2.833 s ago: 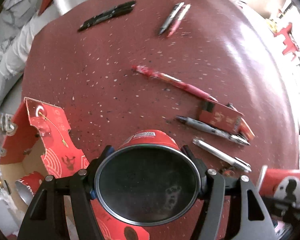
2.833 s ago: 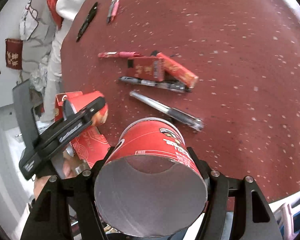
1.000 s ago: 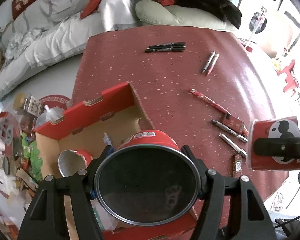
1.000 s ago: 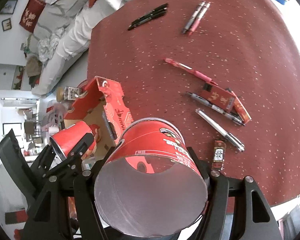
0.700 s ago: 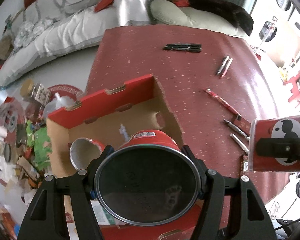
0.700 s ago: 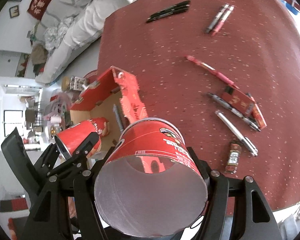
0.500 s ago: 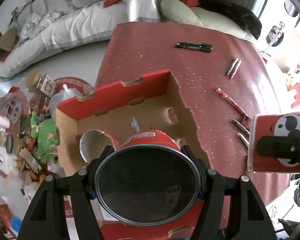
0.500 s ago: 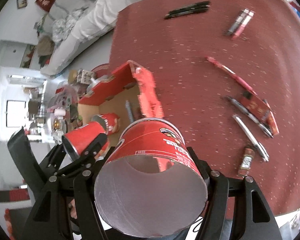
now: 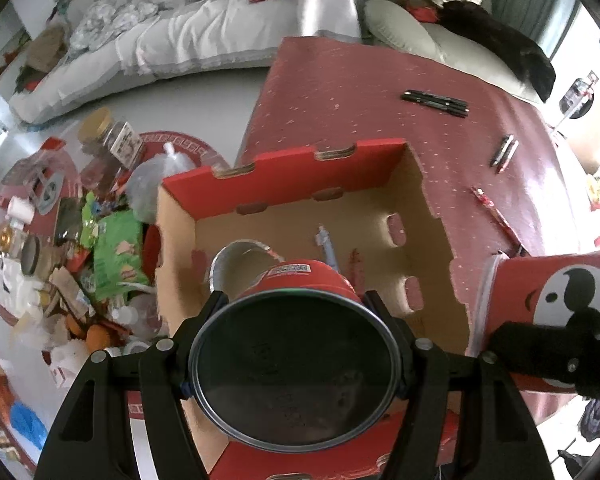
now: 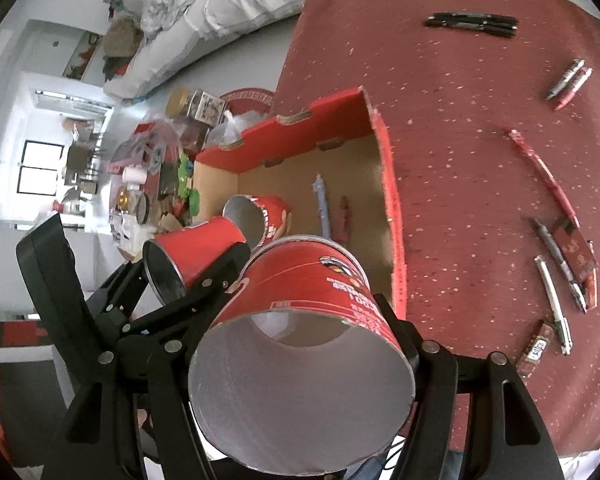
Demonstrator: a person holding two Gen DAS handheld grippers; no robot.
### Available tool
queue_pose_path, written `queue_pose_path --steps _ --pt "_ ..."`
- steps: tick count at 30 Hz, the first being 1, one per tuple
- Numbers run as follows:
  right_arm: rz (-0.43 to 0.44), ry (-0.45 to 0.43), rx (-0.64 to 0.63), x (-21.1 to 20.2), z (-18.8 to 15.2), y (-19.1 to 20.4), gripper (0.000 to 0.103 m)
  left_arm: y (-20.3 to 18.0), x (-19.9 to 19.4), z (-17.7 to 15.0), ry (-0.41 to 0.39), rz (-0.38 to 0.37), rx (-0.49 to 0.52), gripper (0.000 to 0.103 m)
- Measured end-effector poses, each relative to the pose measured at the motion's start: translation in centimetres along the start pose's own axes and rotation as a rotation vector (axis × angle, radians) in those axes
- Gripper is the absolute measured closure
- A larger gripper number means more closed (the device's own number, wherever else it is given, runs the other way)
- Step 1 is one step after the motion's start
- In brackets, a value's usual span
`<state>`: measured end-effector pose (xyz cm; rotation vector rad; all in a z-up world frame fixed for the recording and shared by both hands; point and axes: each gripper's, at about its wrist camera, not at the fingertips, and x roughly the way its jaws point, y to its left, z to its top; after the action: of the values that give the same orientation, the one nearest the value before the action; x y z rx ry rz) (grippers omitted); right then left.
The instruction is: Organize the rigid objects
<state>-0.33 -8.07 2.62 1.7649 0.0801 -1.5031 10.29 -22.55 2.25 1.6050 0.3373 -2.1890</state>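
Observation:
My left gripper (image 9: 294, 312) is shut on a red can (image 9: 296, 364) whose dark end faces the camera. It hangs over the open red cardboard box (image 9: 284, 176). Inside the box lie another red can (image 9: 240, 264), a blue pen (image 9: 326, 244) and a red pen (image 9: 354, 264). My right gripper (image 10: 300, 304) is shut on a second red can (image 10: 304, 360), open end toward the camera, above the box's near corner (image 10: 392, 200). The left gripper's can (image 10: 192, 256) shows just to its left. The right gripper's can (image 9: 552, 304) sits at the right of the left wrist view.
On the dark red table (image 10: 460, 120) lie black pens (image 10: 472, 22), a pair of pens (image 10: 568, 84), a long red pen (image 10: 540, 168), a small red carton (image 10: 576, 252), a silver pen (image 10: 554, 304) and a small bar (image 10: 534, 348). Floor clutter (image 9: 100, 240) and a white sofa (image 9: 200, 32) lie beyond the box.
Both grippers have carried their cans sideways off the table's middle to above the box, rolling as they went. The box's inside has come fully into view.

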Motion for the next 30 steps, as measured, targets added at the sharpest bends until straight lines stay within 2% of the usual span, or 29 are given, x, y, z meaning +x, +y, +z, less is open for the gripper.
queue_pose_path --steps 8,15,20,26,30 --pt "-0.025 0.041 -0.021 2.1 0.8 0.9 0.035 1.5 0.9 -1.0 0.024 0.009 -0.046 0.032" --pt "-0.062 0.037 -0.036 3.0 2.3 0.8 0.035 1.8 1.9 -2.0 0.058 0.009 -0.063 0.031" --pt "-0.053 0.043 0.002 3.9 3.9 0.0 0.035 1.3 2.9 -2.5 0.089 0.004 -0.058 0.031" --pt "-0.036 0.107 0.056 7.2 5.3 -0.7 0.035 0.7 4.4 -3.1 0.145 -0.005 -0.055 0.031" --pt "-0.042 0.137 0.080 8.7 5.4 -1.1 0.035 0.7 5.2 -3.1 0.162 -0.009 -0.069 0.022"
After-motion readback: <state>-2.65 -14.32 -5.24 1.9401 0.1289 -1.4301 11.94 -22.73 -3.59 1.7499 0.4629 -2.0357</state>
